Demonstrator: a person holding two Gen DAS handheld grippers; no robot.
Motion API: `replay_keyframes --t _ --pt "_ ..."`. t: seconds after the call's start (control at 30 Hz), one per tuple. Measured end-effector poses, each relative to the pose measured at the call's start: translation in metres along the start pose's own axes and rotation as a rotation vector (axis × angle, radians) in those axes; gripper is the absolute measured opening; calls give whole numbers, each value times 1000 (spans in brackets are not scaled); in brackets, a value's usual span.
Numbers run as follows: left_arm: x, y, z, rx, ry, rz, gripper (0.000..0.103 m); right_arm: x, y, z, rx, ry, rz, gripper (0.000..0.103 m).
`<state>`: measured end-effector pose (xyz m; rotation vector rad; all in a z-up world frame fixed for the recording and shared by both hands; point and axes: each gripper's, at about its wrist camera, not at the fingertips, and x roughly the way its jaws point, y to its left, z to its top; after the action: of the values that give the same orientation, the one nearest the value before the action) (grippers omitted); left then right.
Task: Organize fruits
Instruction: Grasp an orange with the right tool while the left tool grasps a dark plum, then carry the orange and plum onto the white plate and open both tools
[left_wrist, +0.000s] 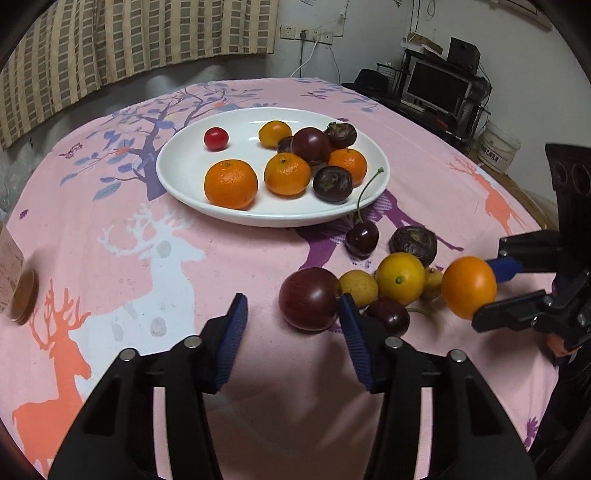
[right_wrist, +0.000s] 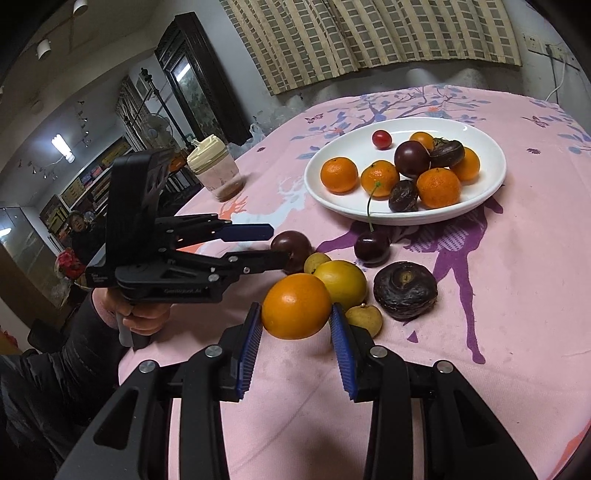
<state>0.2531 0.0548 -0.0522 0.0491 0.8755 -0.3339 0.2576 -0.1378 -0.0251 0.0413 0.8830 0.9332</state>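
Gripping an orange fruit (right_wrist: 296, 306) between its two blue pads, the right claw (right_wrist: 295, 317) holds it just above the pink cloth of the desk (right_wrist: 517, 295); the same fruit (left_wrist: 468, 287) appears in the left wrist view, clamped at the tip of the right claw (left_wrist: 491, 286). The left claw (left_wrist: 291, 310) stands spread wide with nothing between its pads, its right pad (left_wrist: 349, 314) touching or just beside a dark plum (left_wrist: 309, 298) that rests on the cloth. Loose fruit lies in a cluster near both claws: a yellow fruit (right_wrist: 340, 282), two small pale fruits (right_wrist: 364, 319) (right_wrist: 317, 261), a dark wrinkled fruit (right_wrist: 405, 290), and a stemmed cherry (right_wrist: 371, 246) whose stem leans up toward the plate. A second cherry (left_wrist: 388, 315) sits behind the left claw's right pad. The white plate (right_wrist: 480, 199) stands farther back on the desk and carries four tangerines (right_wrist: 339, 174), a red cherry tomato (right_wrist: 381, 139), a plum (right_wrist: 411, 158) and two dark wrinkled fruits (right_wrist: 403, 195), grouped toward one side, the tomato apart from the rest. A lidded cup (right_wrist: 216, 171) stands near the desk's edge, well apart from the plate. A curtain (right_wrist: 351, 40) hangs behind the desk.
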Motion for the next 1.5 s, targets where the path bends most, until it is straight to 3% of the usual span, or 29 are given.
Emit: replay_keyframes --t 0.2,0.43,0.63,0.7,0.83,0.93,1.03,1.17,1.2,1.3,1.33,1.5 --pt "10 -3 4 -13 33 -50 38 -4 0 -1 5 -11 3 38" --pt "9 -6 2 -14 27 -34 37 -7 -2 -3 19 -19 -6 38" --pt "-12 8 23 -93 -78 -37 37 -16 -8 14 36 -92 -2 38" --pt "-14 15 43 -127 -123 6 37 -18 -14 30 47 -131 -49 38" --pt "2 24 85 -165 -152 77 37 -7 -32 74 49 -223 -233 38" --pt "22 32 109 -168 -156 149 37 16 -51 103 86 -223 -291 38" --pt "42 45 126 -205 -138 160 37 42 -55 124 68 -212 -369 38" --pt "59 54 131 -226 -110 177 38 66 -62 137 64 -176 -393 39" --pt "59 55 130 -227 -105 183 40 68 -64 138 61 -165 -393 39" --pt "50 53 126 -225 -153 234 78 64 -62 137 58 -175 -382 45" --pt "44 52 124 -223 -184 260 84 61 -61 137 54 -184 -381 48" --pt "25 42 113 -197 -216 254 84 44 -49 130 24 -226 -404 52"
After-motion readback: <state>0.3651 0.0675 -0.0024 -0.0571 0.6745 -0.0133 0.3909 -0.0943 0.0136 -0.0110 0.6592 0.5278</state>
